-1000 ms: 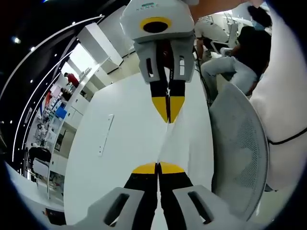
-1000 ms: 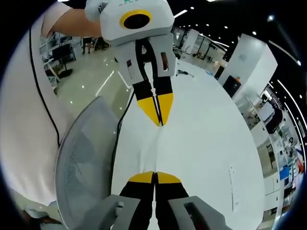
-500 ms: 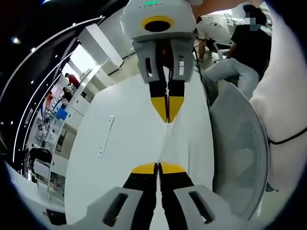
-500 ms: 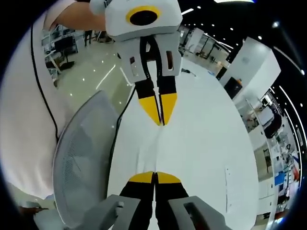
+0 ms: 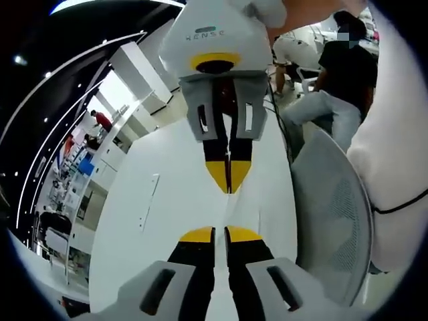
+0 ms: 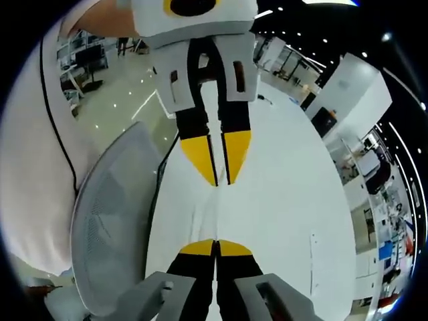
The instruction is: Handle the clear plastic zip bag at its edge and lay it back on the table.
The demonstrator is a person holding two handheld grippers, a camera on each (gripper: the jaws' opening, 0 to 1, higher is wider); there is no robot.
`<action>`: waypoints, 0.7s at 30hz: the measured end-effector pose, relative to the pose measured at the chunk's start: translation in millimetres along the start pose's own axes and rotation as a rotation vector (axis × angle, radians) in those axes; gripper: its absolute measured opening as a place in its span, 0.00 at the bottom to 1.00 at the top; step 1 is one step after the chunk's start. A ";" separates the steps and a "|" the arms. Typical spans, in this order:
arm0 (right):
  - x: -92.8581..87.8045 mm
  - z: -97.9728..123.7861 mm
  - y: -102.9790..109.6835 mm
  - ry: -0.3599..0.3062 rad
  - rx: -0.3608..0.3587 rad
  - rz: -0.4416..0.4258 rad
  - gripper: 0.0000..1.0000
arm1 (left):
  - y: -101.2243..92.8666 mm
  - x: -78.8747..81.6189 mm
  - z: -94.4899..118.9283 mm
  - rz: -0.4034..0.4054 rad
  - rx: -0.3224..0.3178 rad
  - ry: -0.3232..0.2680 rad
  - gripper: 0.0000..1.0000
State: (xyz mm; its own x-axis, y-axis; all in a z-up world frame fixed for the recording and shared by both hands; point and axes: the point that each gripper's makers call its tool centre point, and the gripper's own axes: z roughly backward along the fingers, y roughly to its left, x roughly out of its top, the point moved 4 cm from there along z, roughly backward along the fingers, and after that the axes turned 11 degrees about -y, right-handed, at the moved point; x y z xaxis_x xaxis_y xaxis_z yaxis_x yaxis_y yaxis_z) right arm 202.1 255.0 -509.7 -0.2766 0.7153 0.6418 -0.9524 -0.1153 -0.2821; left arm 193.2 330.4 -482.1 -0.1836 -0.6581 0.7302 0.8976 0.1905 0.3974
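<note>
The clear plastic zip bag point(image 5: 228, 208) is stretched as a thin, nearly invisible strip between my two grippers, above the white table point(image 5: 154, 221). In the left gripper view my left gripper point(image 5: 220, 235) shows a narrow gap between its yellow tips, with the bag's edge lying in that gap. Facing it, my right gripper point(image 5: 229, 187) is shut on the bag's far edge. From the right gripper view, the right gripper point(image 6: 215, 247) is pinched on the bag point(image 6: 215, 212), and the left gripper point(image 6: 218, 179) hangs close, its jaws slightly parted.
A grey mesh chair back point(image 5: 331, 221) stands against the table's edge point(image 6: 110, 227). A person in white point(image 5: 394, 134) is beside it. A thin white strip point(image 5: 147, 197) lies on the table. Office desks and people fill the background.
The two grippers have drawn closer together. My left gripper's jaws, pressed together before, now stand slightly apart. The right gripper stays shut.
</note>
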 end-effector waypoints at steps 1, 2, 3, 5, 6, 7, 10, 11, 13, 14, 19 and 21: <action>-0.4 -0.2 -0.7 0.000 0.000 0.000 0.00 | -0.2 1.2 -1.2 0.000 -0.004 -0.004 0.03; -0.7 -0.4 -1.1 0.000 0.000 -0.001 0.00 | -0.4 1.6 -1.6 0.000 -0.006 -0.005 0.03; -1.2 -0.7 -2.0 0.000 0.001 0.001 0.00 | -1.2 3.3 -2.2 0.001 -0.008 -0.007 0.03; -1.4 -1.0 -3.3 0.000 0.000 0.002 0.00 | -2.4 6.3 -4.2 -0.002 -0.014 -0.011 0.03; -1.4 -1.1 -3.5 0.001 0.001 0.003 0.00 | -2.9 6.8 -4.8 -0.004 -0.018 -0.011 0.03; -1.2 -1.2 -4.6 0.001 0.000 0.003 0.00 | -4.7 7.5 -6.0 -0.005 -0.030 -0.010 0.03; -1.2 -1.5 -6.8 0.002 0.000 0.004 0.00 | -7.9 11.3 -8.7 -0.007 -0.045 -0.015 0.03; -1.4 -1.5 -7.7 0.004 -0.002 0.005 0.00 | -7.9 12.2 -9.7 -0.007 -0.047 -0.017 0.03; -0.8 -1.3 -8.0 0.006 -0.001 0.010 0.00 | -8.5 14.5 -13.2 -0.012 -0.052 -0.018 0.03; -0.2 -1.1 -8.0 0.006 -0.002 0.010 0.00 | -8.5 14.6 -14.5 -0.015 -0.054 -0.016 0.03; -0.9 -0.8 -9.7 0.008 -0.001 0.012 0.00 | -8.5 16.8 -19.3 -0.020 -0.060 -0.018 0.04; -0.7 -0.6 -9.5 0.009 0.000 0.012 0.00 | -8.4 16.2 -20.8 -0.023 -0.064 -0.014 0.04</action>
State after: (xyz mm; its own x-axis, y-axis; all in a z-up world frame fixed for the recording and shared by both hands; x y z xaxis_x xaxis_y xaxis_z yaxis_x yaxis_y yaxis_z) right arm 211.4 256.1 -507.9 -0.2873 0.7196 0.6321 -0.9490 -0.1242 -0.2899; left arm 191.0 303.0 -485.2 -0.2091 -0.6516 0.7292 0.9170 0.1284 0.3777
